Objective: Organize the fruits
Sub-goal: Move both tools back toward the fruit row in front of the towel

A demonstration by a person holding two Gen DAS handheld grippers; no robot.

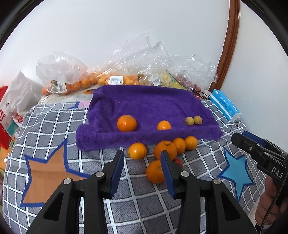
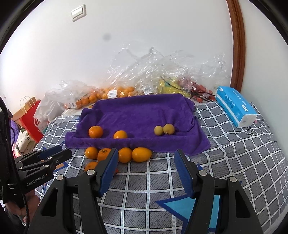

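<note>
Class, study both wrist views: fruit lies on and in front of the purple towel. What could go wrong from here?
1. The loose oranges touch one another; picking one may roll the rest.
2. The left gripper hides a small red fruit, which could get crushed.
3. The two yellow fruits touch; grabbing one may push away its neighbour.

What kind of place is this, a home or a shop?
Probably a room in a home, perhaps a bedroom. The fruit lies on a checked cover with star patches, soft like bedding. A wall light switch, a wooden door frame and shopping bags on the floor suggest it.
</note>
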